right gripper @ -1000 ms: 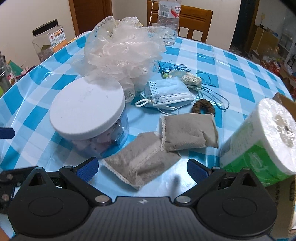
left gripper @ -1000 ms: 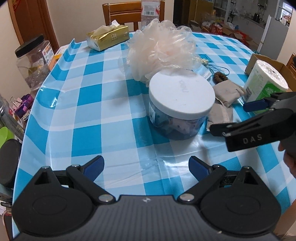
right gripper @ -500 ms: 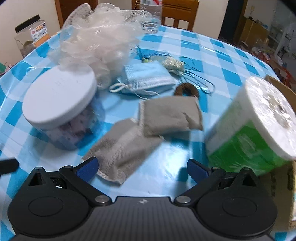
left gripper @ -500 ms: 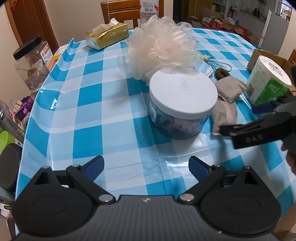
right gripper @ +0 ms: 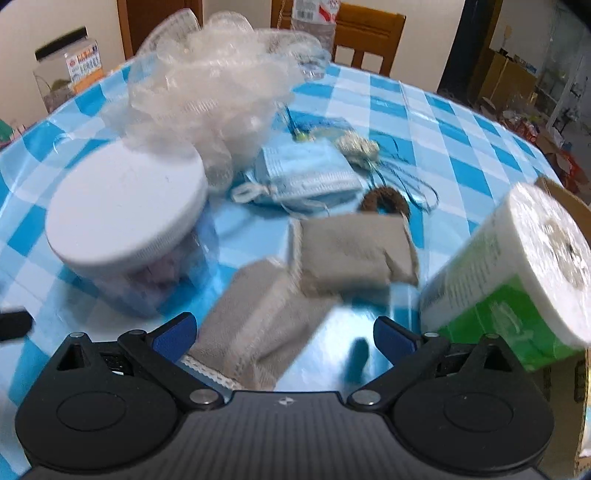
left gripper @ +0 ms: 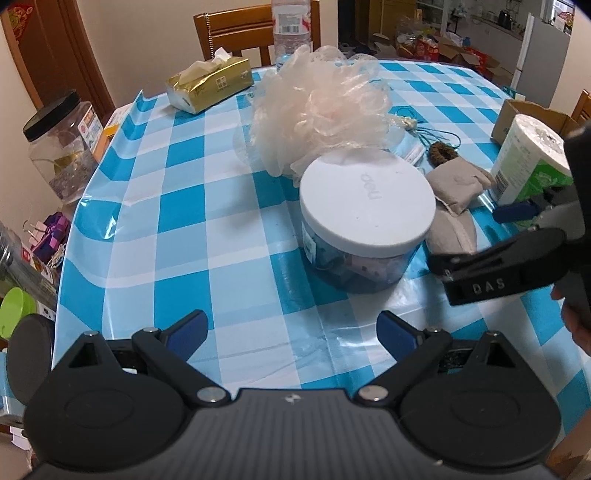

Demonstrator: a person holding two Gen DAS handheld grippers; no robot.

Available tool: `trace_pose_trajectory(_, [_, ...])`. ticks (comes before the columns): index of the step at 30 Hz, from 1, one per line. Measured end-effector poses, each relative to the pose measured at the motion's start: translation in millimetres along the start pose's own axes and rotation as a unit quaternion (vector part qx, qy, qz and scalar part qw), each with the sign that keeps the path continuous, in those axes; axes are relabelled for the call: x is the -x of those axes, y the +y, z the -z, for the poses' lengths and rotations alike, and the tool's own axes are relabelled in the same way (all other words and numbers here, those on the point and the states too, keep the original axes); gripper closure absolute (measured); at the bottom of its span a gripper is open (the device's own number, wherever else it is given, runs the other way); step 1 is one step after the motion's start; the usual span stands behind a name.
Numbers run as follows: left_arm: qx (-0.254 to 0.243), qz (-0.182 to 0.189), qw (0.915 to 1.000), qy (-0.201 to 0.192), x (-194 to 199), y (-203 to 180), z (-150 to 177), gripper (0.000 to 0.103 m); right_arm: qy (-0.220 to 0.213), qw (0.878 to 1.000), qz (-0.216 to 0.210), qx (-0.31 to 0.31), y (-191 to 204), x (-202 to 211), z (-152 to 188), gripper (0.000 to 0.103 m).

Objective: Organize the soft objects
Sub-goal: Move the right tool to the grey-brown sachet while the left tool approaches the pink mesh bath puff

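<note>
Sachets: we see the near sachet between our right gripper's wide-spread fingers, untouched, overlapped by the far sachet. Our left gripper, equally wide, holds nothing over the tablecloth. Beyond stand the jar, loofah, mask and paper roll.

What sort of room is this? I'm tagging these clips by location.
Likely a home dining room: a round table with a blue checked cloth, a wooden chair behind it, a tissue pack on top.
</note>
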State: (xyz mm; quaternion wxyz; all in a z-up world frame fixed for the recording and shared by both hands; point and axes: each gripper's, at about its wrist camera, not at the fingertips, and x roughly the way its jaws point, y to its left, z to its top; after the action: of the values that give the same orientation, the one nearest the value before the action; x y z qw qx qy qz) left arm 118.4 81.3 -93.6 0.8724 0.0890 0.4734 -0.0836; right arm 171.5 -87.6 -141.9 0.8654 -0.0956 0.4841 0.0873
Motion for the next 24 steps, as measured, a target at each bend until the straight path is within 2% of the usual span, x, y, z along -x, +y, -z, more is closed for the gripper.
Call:
trace_pose_trajectory(7, [-0.007, 0.011, 0.9999, -0.011, 9, 15, -17, 0.006, 0.016, 1.000, -0.025, 0.001, -7, 1, 9, 0.000])
trace_pose_trajectory(13, [-0.006, 0.029, 0.9985, -0.046, 10, 26, -60, 0.002, 0.006, 0.999, -0.041, 0.012, -2, -3, 7, 0.000])
trace_pose_trajectory(18, [-0.011, 0.065, 0.9952, -0.072, 1, 24, -101, 0.001, -0.004, 0.999, -0.043, 0.015, -3, -2, 9, 0.000])
trace_pose_trajectory(24, [0.001, 0.118, 0.9913, -0.059, -25, 15, -139, 0.001, -0.010, 0.999, -0.048, 0.020, -4, 0, 12, 0.000])
